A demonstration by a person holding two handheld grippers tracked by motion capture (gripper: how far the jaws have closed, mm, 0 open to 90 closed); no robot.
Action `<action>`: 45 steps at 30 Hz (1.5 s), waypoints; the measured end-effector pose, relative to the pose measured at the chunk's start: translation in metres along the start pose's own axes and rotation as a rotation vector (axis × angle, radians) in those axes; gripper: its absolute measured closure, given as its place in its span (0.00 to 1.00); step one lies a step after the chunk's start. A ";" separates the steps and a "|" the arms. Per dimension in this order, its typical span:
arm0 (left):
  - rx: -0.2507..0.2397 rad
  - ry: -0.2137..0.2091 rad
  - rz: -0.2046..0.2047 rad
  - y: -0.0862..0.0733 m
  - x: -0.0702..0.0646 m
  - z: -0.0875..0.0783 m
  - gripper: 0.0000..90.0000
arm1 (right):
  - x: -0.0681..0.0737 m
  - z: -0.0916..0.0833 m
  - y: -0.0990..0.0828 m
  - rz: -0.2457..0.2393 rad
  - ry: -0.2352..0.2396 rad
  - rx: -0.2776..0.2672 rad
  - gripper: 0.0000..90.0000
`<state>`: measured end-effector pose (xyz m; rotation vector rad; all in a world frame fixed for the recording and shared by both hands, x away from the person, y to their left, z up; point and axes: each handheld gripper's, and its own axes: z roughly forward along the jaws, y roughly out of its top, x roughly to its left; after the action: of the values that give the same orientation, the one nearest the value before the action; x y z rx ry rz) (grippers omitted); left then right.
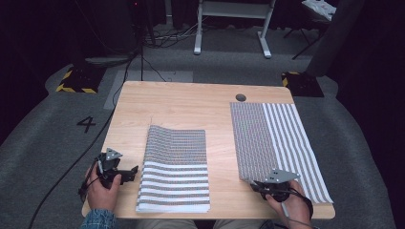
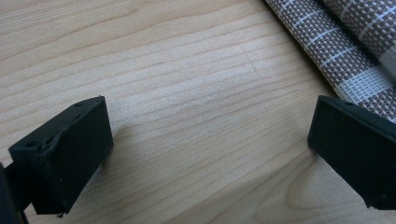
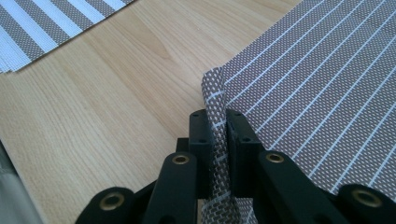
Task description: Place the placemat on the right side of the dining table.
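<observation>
Placemat (image 3: 317, 93) edge pinched between the right tongs (image 3: 218, 135): the two black jaws are drawn in narrow on a raised fold of the brown woven mat, its thin white lines running slantwise away from the grip in the right gripper view. From the high view the right tongs (image 1: 267, 185) sit at the near left corner of that mat (image 1: 272, 138), which lies on the right side of the bench (image 1: 186, 102), its left part dark and finely lined, its right part in broad grey and white stripes, the far right edge reaching the bench's side. A hand (image 1: 286, 202) holds the tool from the near edge.

Across the bench the left tongs (image 2: 210, 154) stand wide, nothing between the jaws but bare wood grain; a corner of woven fabric lies just beyond the right-hand jaw, and whether it touches the jaw is hard to tell. In the high view the left tongs (image 1: 125, 175) rest near the front left corner, in the person's left hand (image 1: 102, 191), a denim cuff (image 1: 98, 220) below it.

Between the two tools lies a second placemat (image 1: 175, 167), folded, striped at the near end, just beside the left tongs. A black cable (image 1: 71, 164) trails off over the grey floor (image 1: 43, 143).
</observation>
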<state>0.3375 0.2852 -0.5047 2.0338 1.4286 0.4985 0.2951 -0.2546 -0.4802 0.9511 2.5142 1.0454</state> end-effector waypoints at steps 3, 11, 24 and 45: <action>0.001 0.000 0.000 0.000 0.000 0.000 0.00 | 0.001 -0.001 -0.001 0.006 0.001 -0.006 0.92; 0.000 -0.001 -0.001 0.000 0.000 0.000 0.00 | -0.005 0.002 -0.005 0.008 0.010 -0.015 0.93; 0.000 -0.001 -0.002 0.000 0.000 0.000 0.00 | -0.004 0.004 0.000 -0.022 0.012 -0.018 0.93; 0.000 -0.001 -0.002 0.000 0.000 0.000 0.00 | -0.001 0.001 -0.003 -0.027 0.021 -0.020 0.92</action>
<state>0.3375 0.2851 -0.5047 2.0322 1.4294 0.4970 0.2951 -0.2563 -0.4830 0.9031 2.5218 1.0761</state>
